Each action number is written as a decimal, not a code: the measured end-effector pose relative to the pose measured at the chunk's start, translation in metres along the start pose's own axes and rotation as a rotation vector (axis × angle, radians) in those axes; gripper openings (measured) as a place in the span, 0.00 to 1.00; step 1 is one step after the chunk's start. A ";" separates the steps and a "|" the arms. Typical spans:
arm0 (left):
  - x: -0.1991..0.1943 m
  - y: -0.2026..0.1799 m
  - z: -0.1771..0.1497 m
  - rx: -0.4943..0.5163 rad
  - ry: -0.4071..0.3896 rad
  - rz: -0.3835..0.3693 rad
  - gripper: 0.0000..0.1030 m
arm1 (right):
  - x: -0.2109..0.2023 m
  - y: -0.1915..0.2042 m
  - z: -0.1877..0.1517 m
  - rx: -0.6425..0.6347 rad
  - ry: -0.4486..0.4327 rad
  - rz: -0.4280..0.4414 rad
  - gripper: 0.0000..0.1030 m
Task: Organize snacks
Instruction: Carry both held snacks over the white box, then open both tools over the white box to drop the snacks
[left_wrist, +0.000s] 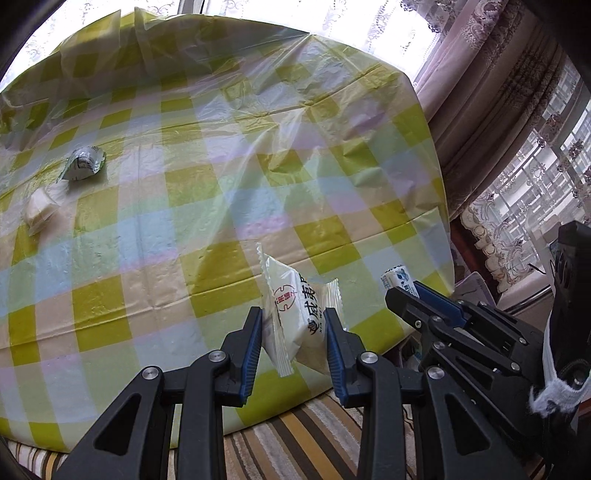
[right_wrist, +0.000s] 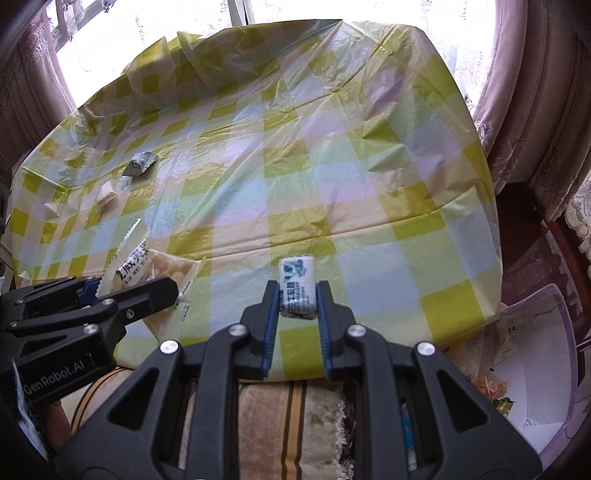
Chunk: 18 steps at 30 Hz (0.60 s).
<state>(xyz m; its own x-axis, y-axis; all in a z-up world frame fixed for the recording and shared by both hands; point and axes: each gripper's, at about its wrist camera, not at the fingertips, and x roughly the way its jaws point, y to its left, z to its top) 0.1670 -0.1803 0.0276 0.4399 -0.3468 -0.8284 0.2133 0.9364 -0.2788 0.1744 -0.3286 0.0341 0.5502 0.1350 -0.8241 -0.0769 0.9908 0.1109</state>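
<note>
Two hand-held tools hover over the near edge of a surface (left_wrist: 229, 155) draped in a yellow-green checked plastic cloth, each carrying a snack. In the left wrist view, the left tool (left_wrist: 293, 325) at lower centre of the frame is clamped on a white snack packet (left_wrist: 291, 306) with red and black print, its crimped ends sticking out above and below the blue pads. At the right of that frame the right tool (left_wrist: 404, 291) reaches in, pinching a small blue-and-white wrapped candy (left_wrist: 397, 278).

The right wrist view shows the same candy (right_wrist: 297, 286) held upright between the right tool's (right_wrist: 297, 301) blue pads at centre frame, with the left tool (right_wrist: 122, 291) and its packet (right_wrist: 136, 264) at the lower left.

Two more snacks lie on the cloth well apart from the tools, at the left of both frames: a green-and-white wrapped sweet (left_wrist: 83, 164) and, just beside it, a pale cream-coloured wrapped sweet (left_wrist: 40, 208).

A striped cushion (right_wrist: 291, 424) sits below the surface's near edge. At the lower right of the right wrist view stands a translucent container (right_wrist: 550, 373) with wrappers inside. Lace and mauve curtains (left_wrist: 491, 122) hang behind.
</note>
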 end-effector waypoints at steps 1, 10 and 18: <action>0.004 -0.006 -0.001 0.011 0.012 -0.014 0.33 | -0.001 -0.006 -0.002 0.006 0.001 -0.008 0.22; 0.035 -0.065 -0.006 0.140 0.118 -0.126 0.33 | -0.013 -0.082 -0.024 0.105 0.016 -0.118 0.22; 0.058 -0.117 -0.011 0.251 0.212 -0.211 0.33 | -0.026 -0.151 -0.035 0.206 0.025 -0.236 0.22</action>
<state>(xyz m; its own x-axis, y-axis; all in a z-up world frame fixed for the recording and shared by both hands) 0.1584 -0.3091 0.0071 0.1791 -0.4873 -0.8547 0.4987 0.7938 -0.3481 0.1424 -0.4815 0.0189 0.5121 -0.0965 -0.8535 0.2219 0.9748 0.0230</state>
